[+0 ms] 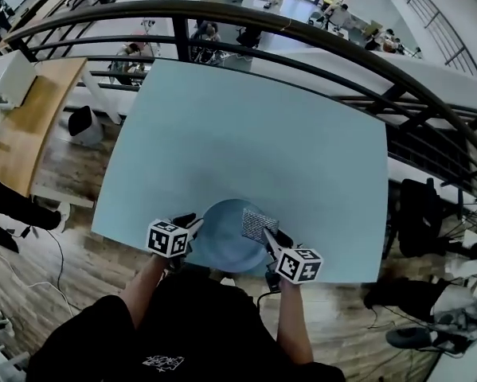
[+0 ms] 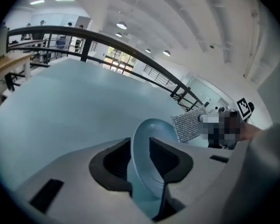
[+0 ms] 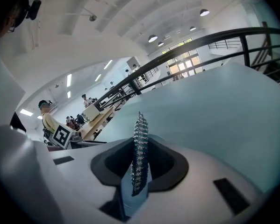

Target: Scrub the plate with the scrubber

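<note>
The pale blue bench (image 1: 246, 126) spreads out ahead of both claws, and a dark curved railing (image 1: 318, 50) runs beyond its far edge. The round blue plate (image 1: 222, 237) lies flat at the bench's near edge, between the two claws. It sits directly right of the left claw (image 1: 192, 223) and left of and below the right claw (image 1: 268, 241).

The left claw stands wide. In the left gripper view the plate's near rim runs up through the gap between its two dark pads. The pads flank the rim rather than pinch it. From this claw, the rest of the plate reaches forward and to the right.

The right claw is clamped on the scrubber (image 1: 259, 224), a flat pad of silvery mesh. In the right gripper view the pad stands edge-on between the jaws. Both pads are tight against its faces, and its upper part sticks out past the claw's tips. In the head view the scrubber points forward and left from the right claw, over the plate's right side. Whether it touches the plate's surface cannot be told.
</note>
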`<state>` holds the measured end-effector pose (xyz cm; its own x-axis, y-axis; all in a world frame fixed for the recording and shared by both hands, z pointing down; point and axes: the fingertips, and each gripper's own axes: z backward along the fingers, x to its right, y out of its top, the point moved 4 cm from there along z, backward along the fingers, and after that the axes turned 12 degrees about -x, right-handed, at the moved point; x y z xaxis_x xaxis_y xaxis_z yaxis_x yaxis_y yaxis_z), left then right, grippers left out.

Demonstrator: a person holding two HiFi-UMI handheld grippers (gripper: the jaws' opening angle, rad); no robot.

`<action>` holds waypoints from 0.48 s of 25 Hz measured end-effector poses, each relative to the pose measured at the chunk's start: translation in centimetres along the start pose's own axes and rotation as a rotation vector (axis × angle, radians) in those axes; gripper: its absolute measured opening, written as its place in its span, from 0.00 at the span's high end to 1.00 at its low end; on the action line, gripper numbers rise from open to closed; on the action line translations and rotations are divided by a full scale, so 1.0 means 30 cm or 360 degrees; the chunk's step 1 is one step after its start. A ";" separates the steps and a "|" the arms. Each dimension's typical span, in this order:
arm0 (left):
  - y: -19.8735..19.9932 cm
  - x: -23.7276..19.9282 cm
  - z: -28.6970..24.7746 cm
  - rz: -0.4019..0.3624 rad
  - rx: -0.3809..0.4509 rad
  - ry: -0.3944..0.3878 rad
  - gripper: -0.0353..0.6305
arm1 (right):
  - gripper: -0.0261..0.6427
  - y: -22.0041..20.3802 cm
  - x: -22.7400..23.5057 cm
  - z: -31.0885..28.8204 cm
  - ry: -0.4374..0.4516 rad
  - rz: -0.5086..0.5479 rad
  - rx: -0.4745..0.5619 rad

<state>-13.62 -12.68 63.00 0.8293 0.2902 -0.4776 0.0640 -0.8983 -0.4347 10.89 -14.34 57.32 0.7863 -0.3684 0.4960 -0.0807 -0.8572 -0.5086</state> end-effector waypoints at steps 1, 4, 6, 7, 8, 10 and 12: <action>-0.011 -0.022 -0.015 0.0036 -0.0026 -0.0019 0.78 | 0.84 -0.016 0.005 -0.024 -0.0016 -0.0022 -0.0018; -0.016 -0.058 -0.060 0.0071 -0.0117 -0.0027 0.77 | 0.84 -0.039 0.030 -0.078 -0.0042 -0.0094 -0.0074; -0.013 -0.058 -0.089 0.0074 -0.0172 -0.0026 0.77 | 0.84 -0.050 0.053 -0.095 -0.0023 -0.0173 -0.0095; -0.010 -0.055 -0.103 0.0075 -0.0192 -0.0032 0.77 | 0.84 -0.055 0.064 -0.102 -0.0013 -0.0212 -0.0101; -0.006 -0.052 -0.116 0.0074 -0.0209 -0.0043 0.77 | 0.84 -0.059 0.073 -0.109 -0.0004 -0.0246 -0.0108; 0.003 -0.053 -0.133 0.0071 -0.0242 -0.0065 0.77 | 0.84 -0.057 0.084 -0.128 0.0007 -0.0297 -0.0120; 0.008 -0.061 -0.144 0.0075 -0.0282 -0.0082 0.77 | 0.84 -0.053 0.086 -0.148 0.0010 -0.0333 -0.0130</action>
<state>-12.71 -14.85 67.08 0.8046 0.2588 -0.5345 0.1263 -0.9540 -0.2717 10.34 -15.51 62.52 0.7875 -0.1813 0.5890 0.0345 -0.9413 -0.3357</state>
